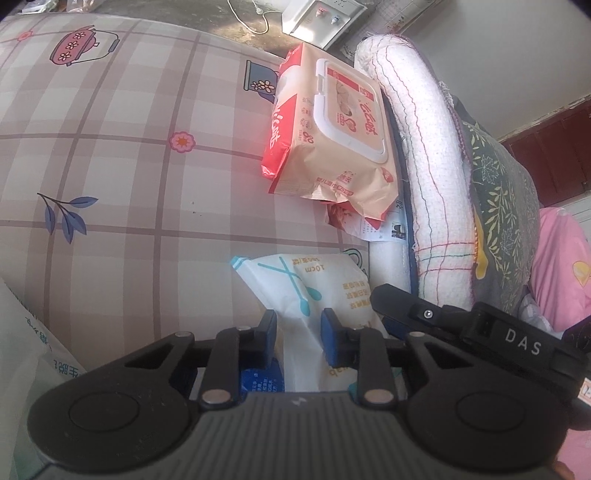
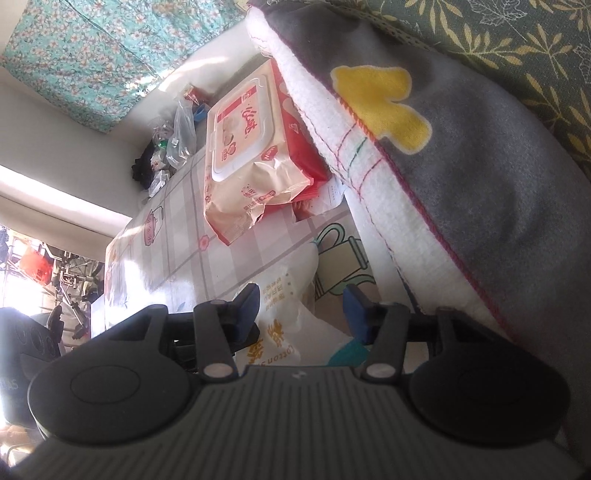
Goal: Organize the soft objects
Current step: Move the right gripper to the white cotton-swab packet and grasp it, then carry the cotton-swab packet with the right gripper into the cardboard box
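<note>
A white cotton-swab bag (image 1: 314, 284) with blue swab drawings lies on the checked tablecloth (image 1: 122, 177). My left gripper (image 1: 299, 332) is shut on its near end, and the plastic bunches between the blue pads. The same bag (image 2: 284, 295) sits between the fingers of my right gripper (image 2: 303, 306), which is open around it, with a gap on the right side. A beige and red wet-wipes pack (image 1: 332, 125) lies further off; it also shows in the right wrist view (image 2: 251, 147). Folded towels (image 1: 424, 177), white and grey-green, are stacked to the right (image 2: 461, 177).
A pink cloth (image 1: 561, 266) lies beyond the towels. A pale green packet (image 1: 33, 354) sits at the left edge. Plastic bags and small clutter (image 2: 173, 144) stand at the table's far end. A white box (image 1: 317, 18) is on the floor beyond.
</note>
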A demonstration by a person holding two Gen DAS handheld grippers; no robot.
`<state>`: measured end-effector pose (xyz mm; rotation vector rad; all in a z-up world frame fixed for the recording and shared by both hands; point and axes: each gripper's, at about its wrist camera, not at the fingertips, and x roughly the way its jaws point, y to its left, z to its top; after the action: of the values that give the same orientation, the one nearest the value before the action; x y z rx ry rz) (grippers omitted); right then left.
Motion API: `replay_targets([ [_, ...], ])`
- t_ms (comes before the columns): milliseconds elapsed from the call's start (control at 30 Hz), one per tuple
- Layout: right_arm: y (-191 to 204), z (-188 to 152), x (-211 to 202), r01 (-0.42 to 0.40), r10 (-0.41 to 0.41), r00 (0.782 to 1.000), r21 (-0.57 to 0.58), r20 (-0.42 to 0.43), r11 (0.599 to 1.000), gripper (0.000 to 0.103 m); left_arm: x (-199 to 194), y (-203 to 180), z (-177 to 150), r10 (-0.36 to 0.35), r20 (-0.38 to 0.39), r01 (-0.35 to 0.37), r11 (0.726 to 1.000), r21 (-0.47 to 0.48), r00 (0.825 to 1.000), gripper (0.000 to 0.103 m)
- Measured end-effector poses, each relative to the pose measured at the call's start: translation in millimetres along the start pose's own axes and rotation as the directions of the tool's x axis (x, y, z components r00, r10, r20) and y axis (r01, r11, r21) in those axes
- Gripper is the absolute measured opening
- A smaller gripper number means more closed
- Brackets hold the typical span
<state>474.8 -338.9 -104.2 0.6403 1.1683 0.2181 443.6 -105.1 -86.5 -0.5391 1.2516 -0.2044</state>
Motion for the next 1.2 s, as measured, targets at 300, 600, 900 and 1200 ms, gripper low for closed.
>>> replay_targets([
  [300, 0.0, -1.5, 31.3, -0.029, 0.032, 0.997, 0.047, -0.067, 0.998, 0.036, 7.5, 14.2, 7.4, -0.042, -0.057, 0.037, 0.994, -0.101, 0.997, 0.029],
  [600, 20.2, -12.6, 3.2, -0.056, 0.056, 0.998, -0.015, 0.008, 0.998, 0.019, -23.3, -0.9, -0.1, -0.076, -0.002, 0.076, 0.995, -0.061, 0.997, 0.019],
  [900, 61.8, -57.6, -79.6, -0.142, 0.15, 0.981, -0.066, 0.127, 0.988, 0.018, -118.1, -11.1, -30.9, -0.136, 0.081, 0.133, 0.99, 0.04, 0.987, 0.018],
  [1200, 130.9, -126.7, -161.3, -0.208, 0.235, 0.96, -0.168, 0.155, 0.963, 0.018, -233.0, 5.5, -85.0, -0.175, 0.18, 0.164, 0.983, 0.078, 0.968, 0.018],
])
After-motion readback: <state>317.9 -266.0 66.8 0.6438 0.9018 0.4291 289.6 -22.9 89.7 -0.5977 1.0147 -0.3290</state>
